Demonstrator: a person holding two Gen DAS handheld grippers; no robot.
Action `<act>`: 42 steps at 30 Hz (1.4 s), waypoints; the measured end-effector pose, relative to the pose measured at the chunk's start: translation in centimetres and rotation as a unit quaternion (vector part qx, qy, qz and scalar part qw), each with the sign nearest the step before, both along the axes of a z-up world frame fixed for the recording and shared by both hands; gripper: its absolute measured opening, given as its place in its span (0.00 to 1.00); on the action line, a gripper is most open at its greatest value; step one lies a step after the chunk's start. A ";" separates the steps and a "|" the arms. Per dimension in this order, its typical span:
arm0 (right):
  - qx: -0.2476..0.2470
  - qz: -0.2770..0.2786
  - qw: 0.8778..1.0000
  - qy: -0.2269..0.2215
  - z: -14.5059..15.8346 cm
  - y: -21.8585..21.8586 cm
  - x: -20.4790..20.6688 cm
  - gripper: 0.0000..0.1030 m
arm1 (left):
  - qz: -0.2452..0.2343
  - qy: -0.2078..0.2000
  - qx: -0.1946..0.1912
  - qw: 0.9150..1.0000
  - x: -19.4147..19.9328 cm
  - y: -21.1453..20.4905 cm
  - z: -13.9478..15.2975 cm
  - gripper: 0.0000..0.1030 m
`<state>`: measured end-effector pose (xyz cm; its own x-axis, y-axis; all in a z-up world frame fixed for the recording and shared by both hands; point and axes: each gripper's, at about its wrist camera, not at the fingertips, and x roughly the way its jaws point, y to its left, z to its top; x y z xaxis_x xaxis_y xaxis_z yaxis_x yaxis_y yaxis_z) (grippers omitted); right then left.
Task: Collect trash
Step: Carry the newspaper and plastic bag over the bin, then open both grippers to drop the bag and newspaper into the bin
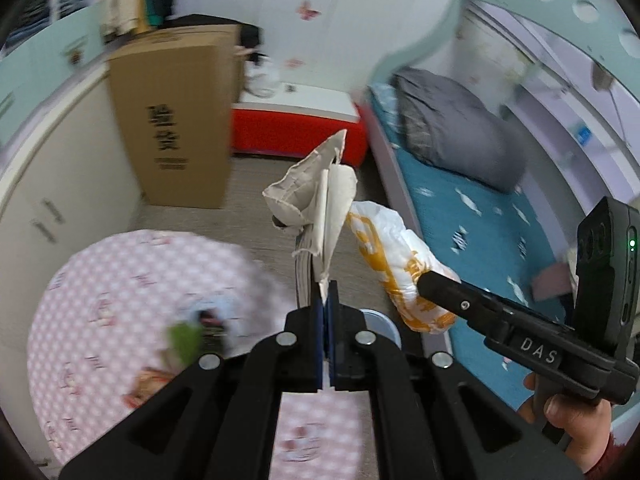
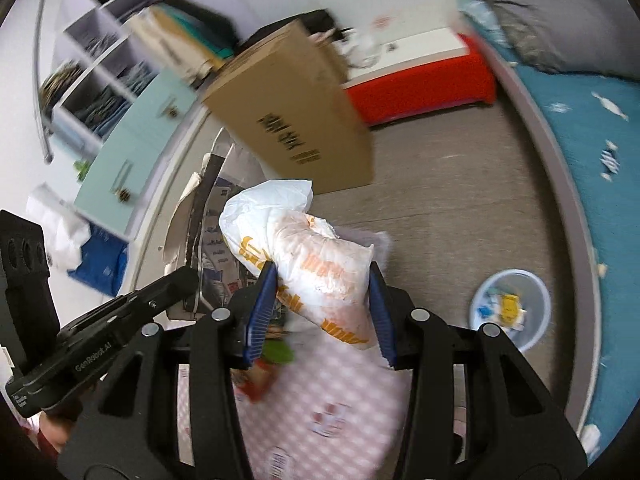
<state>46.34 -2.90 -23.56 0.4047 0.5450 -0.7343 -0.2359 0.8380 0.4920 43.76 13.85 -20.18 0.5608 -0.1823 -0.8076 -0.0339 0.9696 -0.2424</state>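
Left gripper (image 1: pixel 327 300) fingers pinching crumpled paper (image 1: pixel 316 204) above pink tabletop (image 1: pixel 120 280). Right gripper (image 2: pixel 322 300) fingers clamping white-orange plastic bag (image 2: pixel 320 264); bin (image 2: pixel 510 308) to their right.

Torn paper scrap (image 1: pixel 316 204): matt, rough-edged, creased. Plastic bag (image 2: pixel 312 256): thin, crinkled white film, orange print, slight sheen. Both grippers: matt black plastic, silver metal rivets, ribbed blue pads (image 2: pixel 262 308). Worktop (image 1: pixel 100 288): pink checked cloth. Box (image 1: pixel 176 120): matt brown cardboard.
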 end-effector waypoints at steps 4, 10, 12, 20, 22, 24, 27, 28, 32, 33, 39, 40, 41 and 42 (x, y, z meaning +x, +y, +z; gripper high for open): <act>-0.015 -0.043 0.999 0.003 -0.1 -6.7 0.2 0.43 | -0.035 0.005 -0.006 0.999 1.7 -6.0 -0.6 0.01; -0.033 -0.085 0.996 0.011 -0.8 -13.5 0.7 0.44 | -0.071 0.014 -0.007 0.997 3.8 -13.1 -1.8 0.01; -0.037 -0.093 0.995 0.014 -1.0 -15.2 0.9 0.44 | -0.077 0.018 -0.003 0.997 4.4 -14.7 -2.1 0.01; -0.038 -0.107 0.993 0.025 -2.2 -18.7 1.8 0.51 | -0.082 0.034 0.015 0.996 6.0 -17.4 -3.0 0.01; -0.041 -0.114 0.992 0.025 -2.5 -19.1 2.1 0.61 | -0.083 0.038 0.020 0.996 6.4 -17.6 -3.2 0.01; -0.046 -0.117 0.992 0.028 -2.8 -19.4 2.3 0.63 | -0.083 0.043 0.023 0.995 6.7 -17.8 -3.4 0.01; -0.049 -0.118 0.991 0.030 -3.0 -19.8 2.4 0.66 | -0.087 0.049 0.026 0.995 6.8 -18.4 -3.7 0.01; -0.049 -0.118 0.991 0.029 -3.0 -19.9 2.4 0.67 | -0.088 0.050 0.027 0.994 6.9 -18.6 -3.8 0.01; -0.046 -0.120 0.991 0.026 -2.7 -20.4 2.2 0.67 | -0.097 0.053 0.028 0.993 7.0 -19.4 -3.9 0.01; -0.045 -0.120 0.991 0.026 -2.7 -20.7 2.3 0.67 | -0.100 0.053 0.029 0.993 6.9 -19.7 -3.9 0.01; -0.041 -0.128 0.991 0.023 -2.2 -21.7 1.9 0.68 | -0.115 0.056 0.030 0.991 6.8 -21.3 -4.1 0.01; -0.040 -0.129 0.991 0.023 -2.2 -21.8 1.8 0.68 | -0.118 0.057 0.030 0.991 6.7 -21.6 -4.1 0.01; -0.040 -0.130 0.990 0.022 -2.2 -22.0 1.7 0.68 | -0.119 0.057 0.030 0.991 6.7 -21.7 -4.1 0.01; -0.040 -0.132 0.990 0.022 -2.1 -22.1 1.6 0.68 | -0.122 0.058 0.030 0.990 6.7 -22.0 -4.2 0.01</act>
